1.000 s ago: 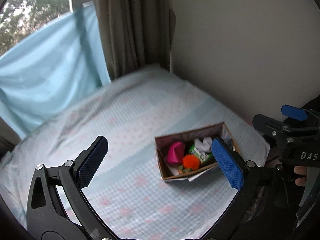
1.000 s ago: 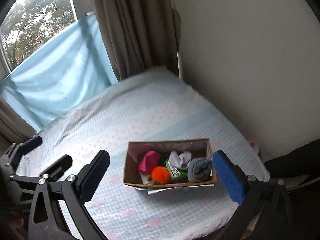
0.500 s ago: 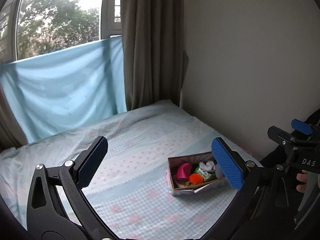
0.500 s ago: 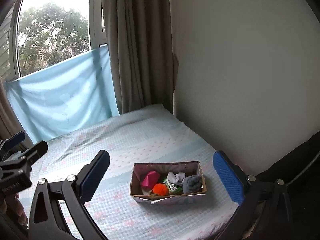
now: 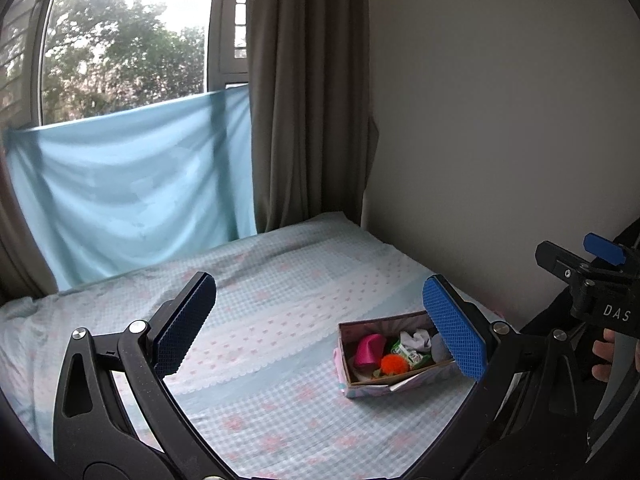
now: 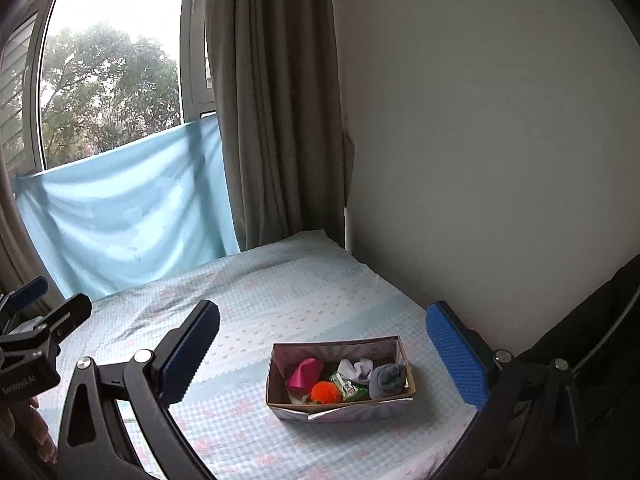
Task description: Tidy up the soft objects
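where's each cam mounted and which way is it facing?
Left wrist: on the left gripper, looking along its open fingers over the bed to the box, window beyond; right gripper and hand at right edge.
Right wrist: on the right gripper, facing the same bed and box; left gripper at left edge.
Shared: bed, box, curtain, window, wall.

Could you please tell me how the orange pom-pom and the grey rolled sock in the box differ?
The orange pom-pom is bright, fuzzy and round; the grey rolled sock is dull, smooth-knit and bundled into a roll. The pom-pom looks smaller and sits mid-box at the near wall; the sock fills the right end. Both lie loose inside the cardboard box, untouched by either gripper.
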Demonstrator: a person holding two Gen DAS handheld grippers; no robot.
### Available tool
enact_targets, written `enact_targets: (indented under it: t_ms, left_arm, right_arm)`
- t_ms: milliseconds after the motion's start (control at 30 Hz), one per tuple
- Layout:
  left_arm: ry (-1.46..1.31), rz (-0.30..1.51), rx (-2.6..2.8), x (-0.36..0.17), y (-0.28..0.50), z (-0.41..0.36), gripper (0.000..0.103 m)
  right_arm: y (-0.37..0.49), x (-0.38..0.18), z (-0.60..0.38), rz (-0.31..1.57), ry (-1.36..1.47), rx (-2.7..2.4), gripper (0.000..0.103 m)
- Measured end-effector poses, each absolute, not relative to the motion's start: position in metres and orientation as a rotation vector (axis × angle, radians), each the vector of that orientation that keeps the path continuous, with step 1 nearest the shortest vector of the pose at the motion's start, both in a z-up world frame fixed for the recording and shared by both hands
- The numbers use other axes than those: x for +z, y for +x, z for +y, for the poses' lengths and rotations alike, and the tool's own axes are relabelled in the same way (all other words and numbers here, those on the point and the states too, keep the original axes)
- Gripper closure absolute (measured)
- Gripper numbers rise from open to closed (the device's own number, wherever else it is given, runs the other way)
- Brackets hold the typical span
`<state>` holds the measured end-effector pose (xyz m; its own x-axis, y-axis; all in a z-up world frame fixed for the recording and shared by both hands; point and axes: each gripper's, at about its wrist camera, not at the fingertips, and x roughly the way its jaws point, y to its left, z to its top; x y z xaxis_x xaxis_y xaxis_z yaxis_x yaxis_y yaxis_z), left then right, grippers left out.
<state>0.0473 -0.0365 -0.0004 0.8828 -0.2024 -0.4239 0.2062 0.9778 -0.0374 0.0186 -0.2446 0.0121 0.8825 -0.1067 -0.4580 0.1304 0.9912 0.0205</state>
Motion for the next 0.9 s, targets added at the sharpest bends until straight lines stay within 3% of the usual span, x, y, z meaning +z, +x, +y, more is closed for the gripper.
enact_targets:
  t_ms: [900]
  left_arm:
    - [0.007,0.444,-0.187,-0.003,0.05,-0.039,0.0]
  right_arm:
    - [0.031,0.01,-0.247,0.464,0.043,-0.13,0.0]
